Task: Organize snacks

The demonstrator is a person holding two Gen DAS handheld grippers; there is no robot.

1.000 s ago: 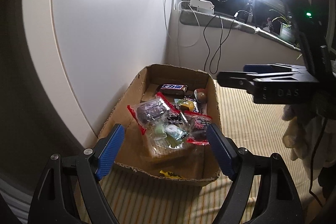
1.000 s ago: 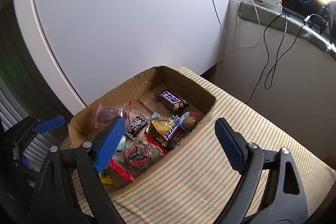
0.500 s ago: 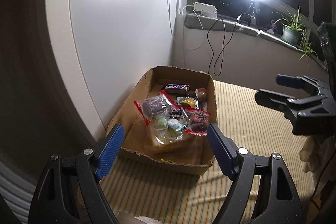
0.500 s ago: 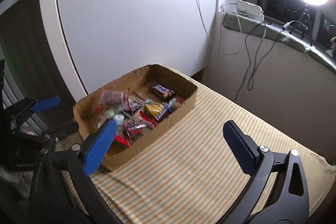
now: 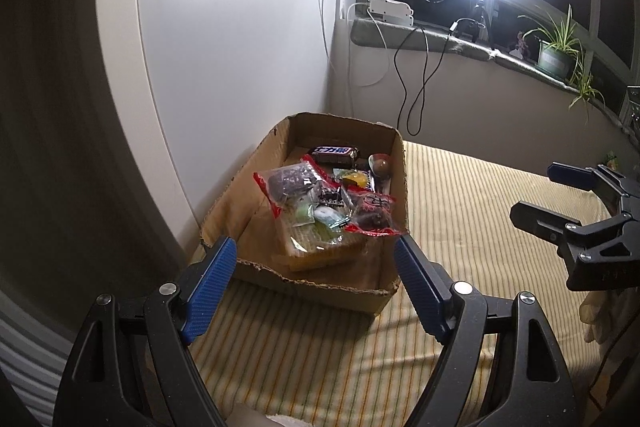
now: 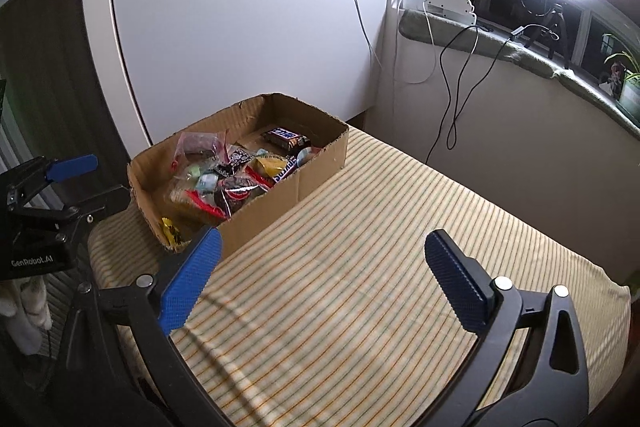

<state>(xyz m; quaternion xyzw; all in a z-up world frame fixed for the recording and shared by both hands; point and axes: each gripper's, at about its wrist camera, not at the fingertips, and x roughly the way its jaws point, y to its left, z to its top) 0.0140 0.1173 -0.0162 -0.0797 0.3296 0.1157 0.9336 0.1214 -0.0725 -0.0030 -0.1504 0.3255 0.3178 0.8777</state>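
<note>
From where I stand the sorting looks as good as finished: the yellow-and-green striped cloth-covered table [image 6: 360,267] has nothing loose on the part I can see, and every snack in sight lies inside the one open brown cardboard box [image 6: 280,195] at the table's far left corner, hard against the white panel behind it. I judge that little is left beyond perhaps tidying the heap, though whatever lies off the near edge of the table is hidden from me. Counting down from the box: one box; inside it, two clear bags with red edges holding dark sweets, one [image 5: 290,183] toward the box's left middle, the other [image 5: 374,213] against its right wall; a clear packet of pale green and white sweets [image 5: 316,223] at the box's near middle; two dark brown Snickers bars, one [image 5: 335,151] along the box's far wall and a second [image 6: 286,167] by its right wall; one round brown-and-red ball-like sweet [image 5: 380,165] in the box's far right corner; one small yellow wrapped piece [image 6: 171,229] in its near corner. The rest overlap too much to count. The left gripper [image 5: 316,283] hangs just before the box's near wall, its blue pads wide apart and holding nothing; the right gripper [image 6: 320,279] hovers over bare cloth right of the box, likewise spread and empty.
</note>
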